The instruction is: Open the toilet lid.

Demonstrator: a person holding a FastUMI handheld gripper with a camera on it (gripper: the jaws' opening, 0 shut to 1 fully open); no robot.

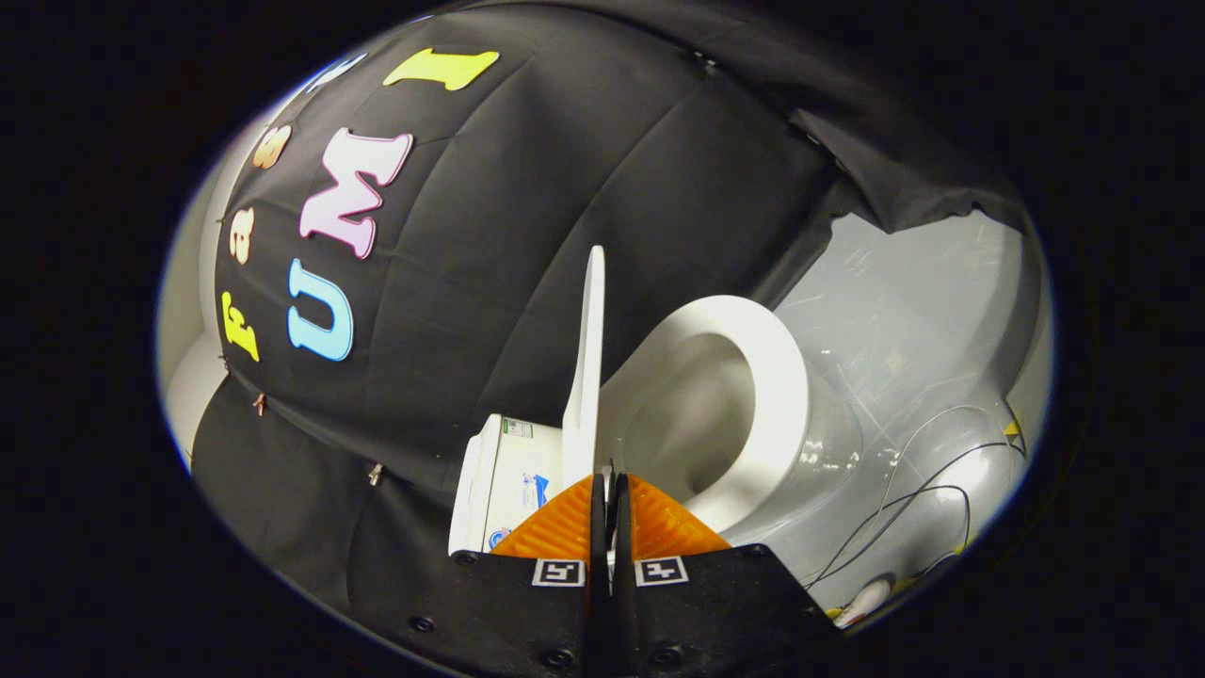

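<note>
Gripper (608,485) jaws nearly closed, pinching the lower edge of the thin white plastic toilet lid (586,377), raised upright. White oval seat (777,395) right; white tank (508,480) left; black cables (927,508) on floor.

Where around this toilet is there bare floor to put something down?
Bare pale floor lies beyond the white toilet bowl, up to the black cloth wall. Nearer, thin dark cables crowd it. The gripper is shut on the raised white lid, beside the white tank.
</note>
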